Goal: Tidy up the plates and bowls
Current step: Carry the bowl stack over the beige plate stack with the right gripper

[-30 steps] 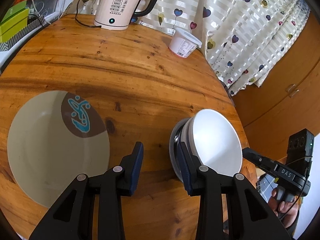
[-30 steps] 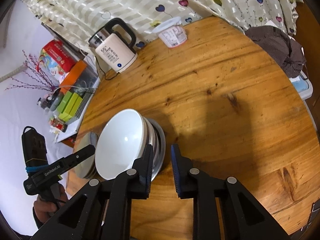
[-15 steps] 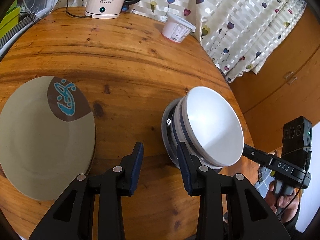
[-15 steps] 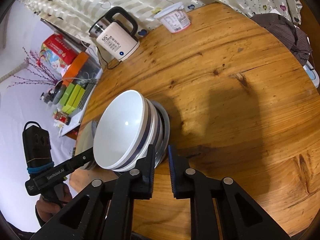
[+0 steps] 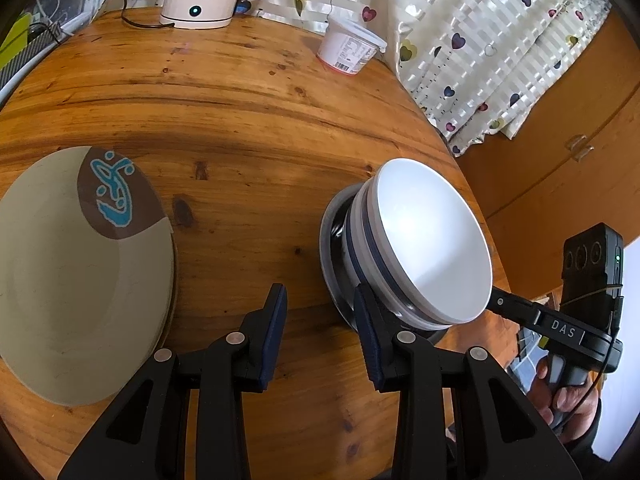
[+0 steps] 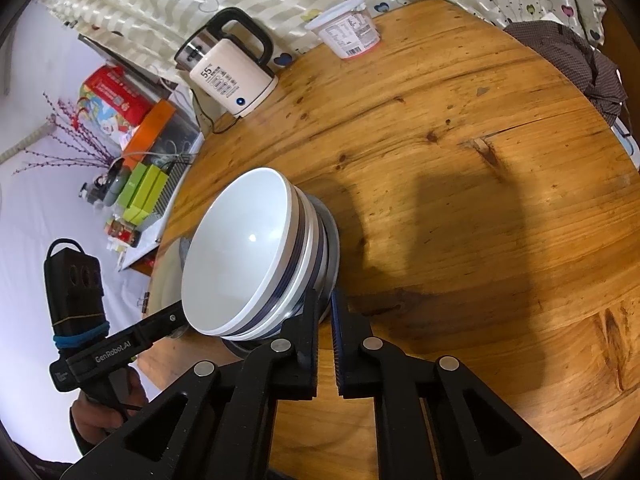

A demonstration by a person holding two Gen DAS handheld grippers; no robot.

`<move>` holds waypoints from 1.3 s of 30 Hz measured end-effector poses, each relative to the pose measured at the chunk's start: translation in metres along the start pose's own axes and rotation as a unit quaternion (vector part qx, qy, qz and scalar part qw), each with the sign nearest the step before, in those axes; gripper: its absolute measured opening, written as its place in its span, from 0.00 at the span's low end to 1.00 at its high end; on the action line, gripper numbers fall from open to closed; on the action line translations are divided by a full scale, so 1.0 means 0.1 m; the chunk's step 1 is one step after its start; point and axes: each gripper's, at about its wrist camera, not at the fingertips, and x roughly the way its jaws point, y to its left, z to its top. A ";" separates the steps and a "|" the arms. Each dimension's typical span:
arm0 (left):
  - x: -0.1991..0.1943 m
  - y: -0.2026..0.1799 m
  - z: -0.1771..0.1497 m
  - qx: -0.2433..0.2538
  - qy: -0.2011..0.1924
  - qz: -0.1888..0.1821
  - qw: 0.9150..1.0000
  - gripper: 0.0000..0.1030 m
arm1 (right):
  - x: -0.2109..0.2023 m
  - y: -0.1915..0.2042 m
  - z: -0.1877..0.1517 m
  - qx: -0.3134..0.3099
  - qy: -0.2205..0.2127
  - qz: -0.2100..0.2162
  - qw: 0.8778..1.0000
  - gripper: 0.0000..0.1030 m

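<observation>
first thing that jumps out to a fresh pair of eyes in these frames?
The stack of white bowls with dark blue bands, sitting on a grey plate near the edge of the round wooden table; the right gripper is closed on that plate's rim. Next, the big beige plate with a brown patch and turquoise motif to the left, with the left gripper open between the two.

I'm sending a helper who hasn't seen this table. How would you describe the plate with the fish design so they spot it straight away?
On the round wooden table, look across from the stacked white bowls, toward the side away from the curtain. The plate lies flat there by itself: wide, beige, with a brown patch bearing a turquoise fish.
</observation>
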 end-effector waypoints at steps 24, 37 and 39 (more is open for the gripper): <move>0.11 -0.01 0.08 0.003 -0.021 -0.027 0.999 0.34 | -0.05 -0.27 0.11 0.033 -0.005 0.019 0.999 0.12; 0.15 0.03 0.10 -0.008 -0.023 -0.026 0.999 0.35 | -0.05 -0.36 0.08 0.029 -0.015 0.017 0.999 0.31; 0.15 0.03 0.10 -0.010 -0.023 -0.026 0.999 0.35 | -0.05 -0.40 0.08 0.045 -0.014 0.032 0.998 0.30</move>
